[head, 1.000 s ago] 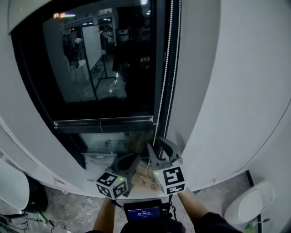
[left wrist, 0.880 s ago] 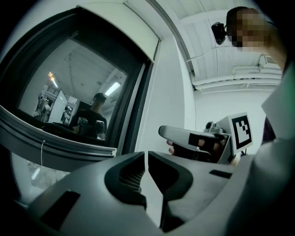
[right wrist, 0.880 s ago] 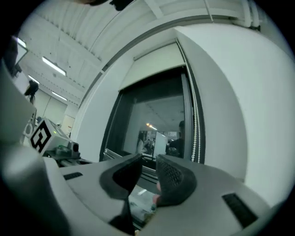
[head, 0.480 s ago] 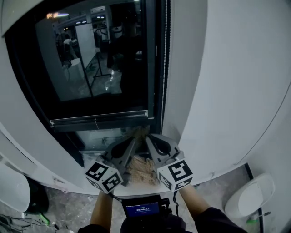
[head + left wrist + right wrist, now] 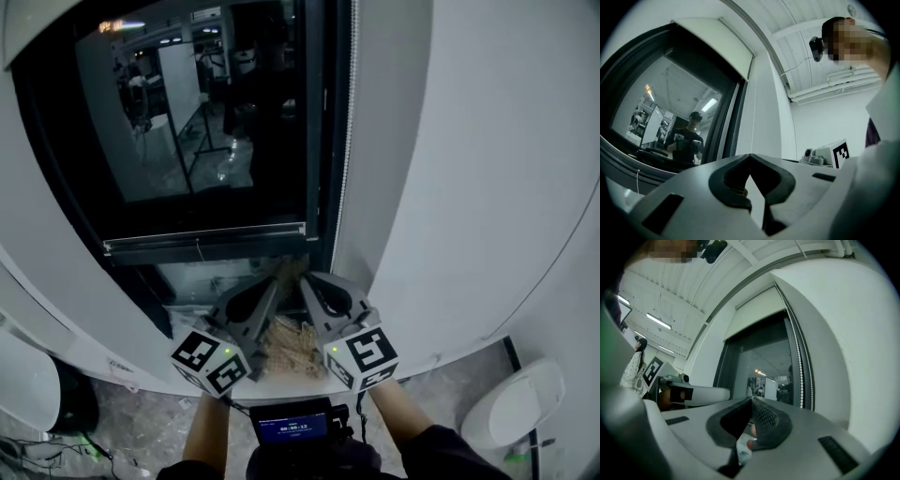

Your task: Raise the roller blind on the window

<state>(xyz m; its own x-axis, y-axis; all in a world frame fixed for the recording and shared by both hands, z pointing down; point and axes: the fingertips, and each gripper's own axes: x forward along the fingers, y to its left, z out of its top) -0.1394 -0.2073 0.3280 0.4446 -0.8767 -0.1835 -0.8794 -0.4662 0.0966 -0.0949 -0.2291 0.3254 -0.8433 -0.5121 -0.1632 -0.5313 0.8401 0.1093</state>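
Observation:
The roller blind (image 5: 754, 312) is rolled high, its white lower edge (image 5: 736, 40) just under the top of the dark window (image 5: 216, 122). A white bead chain (image 5: 352, 112) hangs along the right side of the frame, and the right gripper view shows the chain (image 5: 799, 357) right of my jaws, apart from them. My left gripper (image 5: 269, 289) and right gripper (image 5: 307, 283) stand side by side below the window's bottom bar (image 5: 206, 239). Both are shut with nothing held. The jaw tips meet in the left gripper (image 5: 750, 155) and in the right gripper (image 5: 752, 399).
White curved wall (image 5: 469, 187) flanks the window on the right. Straw-coloured material (image 5: 291, 339) lies under the grippers by the sill. A small screen device (image 5: 291, 428) sits at my chest. White rounded objects stand on the floor at right (image 5: 520, 412) and left (image 5: 28, 389).
Since a second ago the left gripper has come up beside the right one, and the view has shifted slightly. Over the last half second almost nothing has moved.

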